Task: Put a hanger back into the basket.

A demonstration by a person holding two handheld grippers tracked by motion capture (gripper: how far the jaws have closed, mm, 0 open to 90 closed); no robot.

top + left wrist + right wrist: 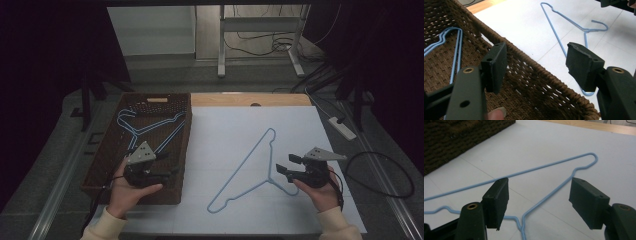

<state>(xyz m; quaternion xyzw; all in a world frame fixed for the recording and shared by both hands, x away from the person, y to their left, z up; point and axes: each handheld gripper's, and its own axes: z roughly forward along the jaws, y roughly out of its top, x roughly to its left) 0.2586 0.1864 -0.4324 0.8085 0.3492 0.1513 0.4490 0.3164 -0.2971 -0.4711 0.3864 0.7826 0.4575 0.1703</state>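
Observation:
A light blue wire hanger (pixel 241 164) lies flat on the white table sheet, hook toward the near right. My right gripper (pixel 287 165) hovers just right of its hook, open and holding nothing. In the right gripper view, the gripper (pixel 539 185) frames the hanger's neck and shoulder (pixel 536 168) lying on the sheet beyond. My left gripper (pixel 170 170) is over the near right part of a brown woven basket (pixel 102 155), open and holding nothing. In the left gripper view, the gripper (pixel 537 53) straddles the basket rim (pixel 529 65). More blue hangers (pixel 150 127) lie inside the basket.
The white sheet (pixel 300 130) covers the table, with a wooden strip (pixel 250 99) at its far edge. A power strip (pixel 342 127) and loose cables (pixel 380 175) lie on the floor to the right. A desk frame (pixel 260 40) stands behind the table.

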